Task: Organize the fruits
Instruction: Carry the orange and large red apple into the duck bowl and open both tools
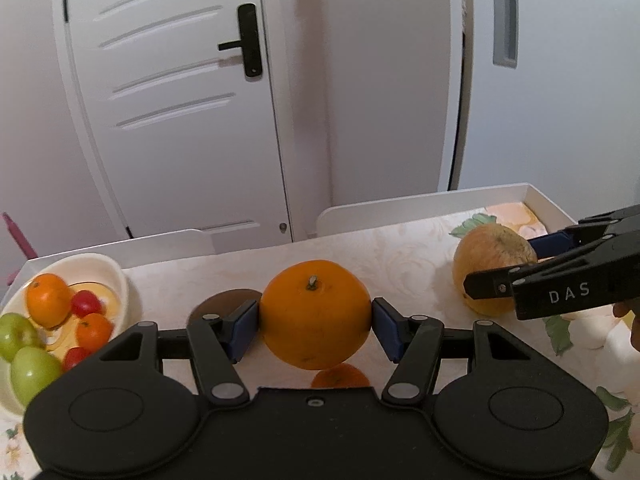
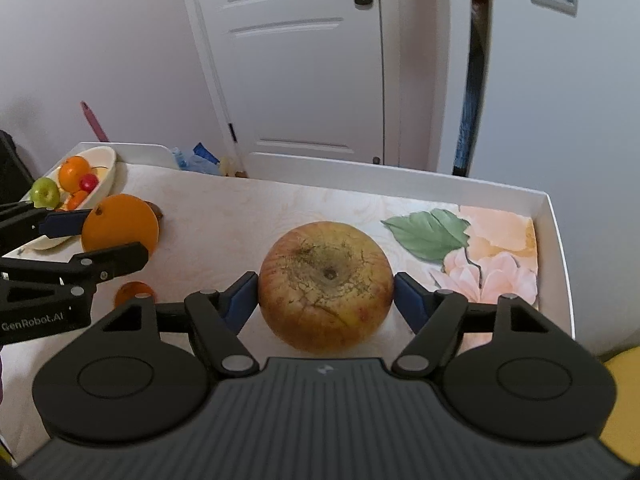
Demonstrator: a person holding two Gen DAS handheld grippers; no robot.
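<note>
Orange (image 1: 315, 314) clamped by left hand-held gripper (image 1: 315, 322) | apple (image 2: 325, 285) clamped by right hand-held gripper (image 2: 325, 298)

Black grippers (image 1: 315, 322) (image 2: 325, 298), blue pads (image 1: 245, 326), silver pivots, "DAS" marking; possibly skin at edge.

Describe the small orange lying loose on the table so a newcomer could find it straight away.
Start at the cream bowl of fruit, then the big orange in the left gripper. Just below it sits the small orange, alone on the table.
</note>
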